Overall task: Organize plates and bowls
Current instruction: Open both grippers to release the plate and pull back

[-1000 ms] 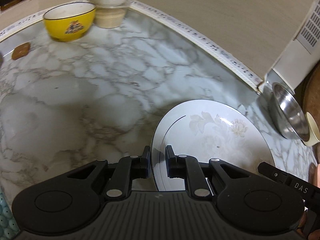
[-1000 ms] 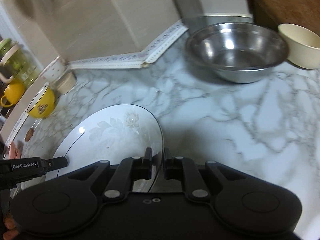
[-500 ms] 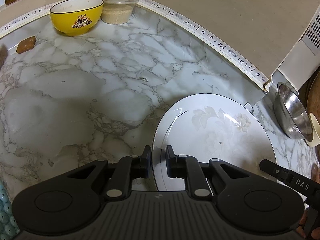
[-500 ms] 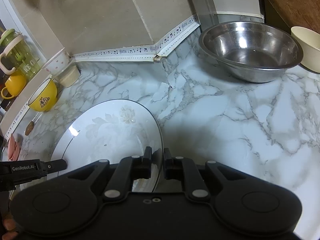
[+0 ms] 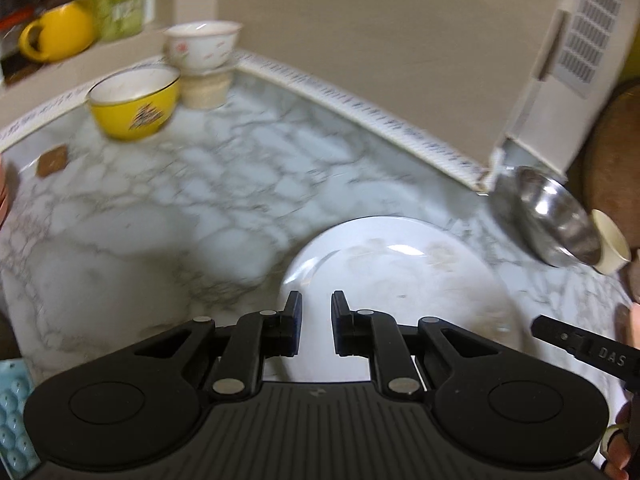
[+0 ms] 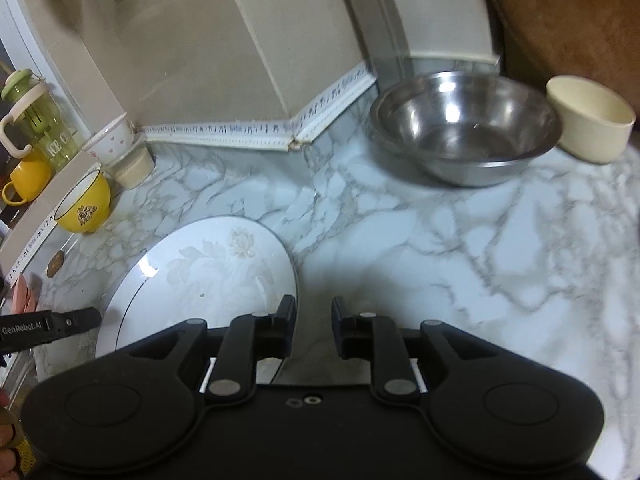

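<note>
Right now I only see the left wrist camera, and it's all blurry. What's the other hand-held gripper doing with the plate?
Observer: The right hand-held gripper is opening its jaws. The plate rim sits beside one finger and isn't pinched.
Child: Is the plate plain white?
Observer: No. The right wrist view shows pale flowers on it and a thin dark line near the rim.
Child: Is there anything in the shiny bowl?
Observer: The steel bowl looks empty inside.
</note>
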`<state>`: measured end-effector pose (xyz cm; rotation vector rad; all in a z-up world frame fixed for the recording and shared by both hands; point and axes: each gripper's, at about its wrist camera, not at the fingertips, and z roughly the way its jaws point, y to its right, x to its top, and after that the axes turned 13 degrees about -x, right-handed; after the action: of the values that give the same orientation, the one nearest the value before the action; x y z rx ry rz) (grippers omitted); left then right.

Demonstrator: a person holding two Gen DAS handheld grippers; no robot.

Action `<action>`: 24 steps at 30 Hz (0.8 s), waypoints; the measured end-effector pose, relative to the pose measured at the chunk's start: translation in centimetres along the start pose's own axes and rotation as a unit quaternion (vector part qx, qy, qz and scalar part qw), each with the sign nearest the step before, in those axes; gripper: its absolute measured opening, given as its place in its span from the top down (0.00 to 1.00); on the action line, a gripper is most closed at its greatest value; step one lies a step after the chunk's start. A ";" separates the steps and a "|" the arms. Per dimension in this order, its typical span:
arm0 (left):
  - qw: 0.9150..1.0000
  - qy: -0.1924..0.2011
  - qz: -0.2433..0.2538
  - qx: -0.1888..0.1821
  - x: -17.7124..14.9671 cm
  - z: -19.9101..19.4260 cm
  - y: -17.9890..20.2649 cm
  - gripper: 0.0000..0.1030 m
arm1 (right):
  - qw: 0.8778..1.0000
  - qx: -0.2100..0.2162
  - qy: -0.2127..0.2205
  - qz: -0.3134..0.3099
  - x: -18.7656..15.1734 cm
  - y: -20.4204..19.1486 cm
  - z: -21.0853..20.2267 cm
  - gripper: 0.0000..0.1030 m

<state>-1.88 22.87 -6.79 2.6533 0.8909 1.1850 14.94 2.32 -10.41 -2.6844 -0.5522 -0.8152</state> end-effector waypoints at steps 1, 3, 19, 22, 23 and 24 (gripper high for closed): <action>1.000 0.002 0.007 -0.006 0.0 -0.1 0.5 0.86 | 1.000 -0.003 0.004 0.001 0.0 0.2 -0.4 0.77; 1.000 0.005 0.018 -0.021 0.2 -0.2 1.6 0.86 | 1.000 -0.008 0.013 0.006 0.1 0.7 -1.4 0.69; 0.983 0.032 0.127 -0.129 -0.3 -1.4 10.2 0.39 | 0.990 -0.095 0.095 0.039 -1.0 4.8 -9.1 0.23; 0.979 0.030 0.139 -0.148 -0.4 -1.5 11.5 0.34 | 0.987 -0.114 0.107 0.047 -1.4 5.7 -10.5 0.18; 0.977 0.031 0.144 -0.152 -0.5 -1.6 12.0 0.30 | 0.985 -0.122 0.112 0.049 -1.6 6.0 -11.0 0.17; 0.976 0.032 0.148 -0.157 -0.7 -1.7 12.5 0.27 | 0.983 -0.130 0.117 0.050 -1.8 6.2 -11.5 0.14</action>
<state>2.44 11.91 -2.08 2.5523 0.2832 1.3498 10.83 -7.96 -3.19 -2.7606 -0.2686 -1.2288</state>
